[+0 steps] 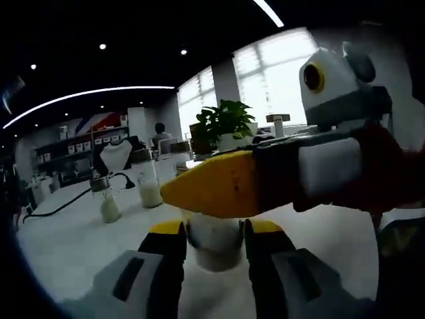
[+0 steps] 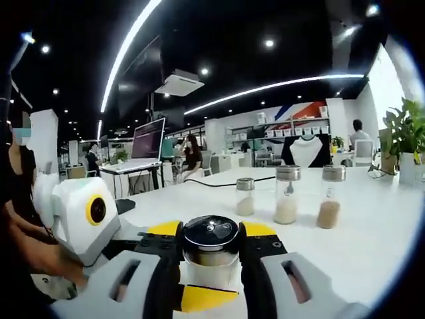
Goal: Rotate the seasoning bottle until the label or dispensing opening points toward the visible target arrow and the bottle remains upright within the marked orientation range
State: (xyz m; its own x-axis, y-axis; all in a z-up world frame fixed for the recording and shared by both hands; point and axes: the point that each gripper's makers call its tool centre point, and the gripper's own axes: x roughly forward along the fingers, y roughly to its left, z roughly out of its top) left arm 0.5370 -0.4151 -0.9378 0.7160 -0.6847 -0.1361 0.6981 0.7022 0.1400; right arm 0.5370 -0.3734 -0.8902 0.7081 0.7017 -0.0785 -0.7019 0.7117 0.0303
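Both grippers, left (image 1: 214, 240) and right (image 2: 210, 247), fingers closed from opposite sides on one bottle (image 2: 210, 249).

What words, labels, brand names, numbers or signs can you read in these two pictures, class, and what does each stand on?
None can be read.
Seasoning bottle between the right gripper jaws: no label text shows.
Three shakers on the table: no print shows.
Monitor: screen too blurred to read.
Boxes on the far shelves: too small to read.

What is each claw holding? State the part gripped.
Both claws, left and right, clamp the same seasoning bottle: the right just under the metal cap, the left on its glass body.
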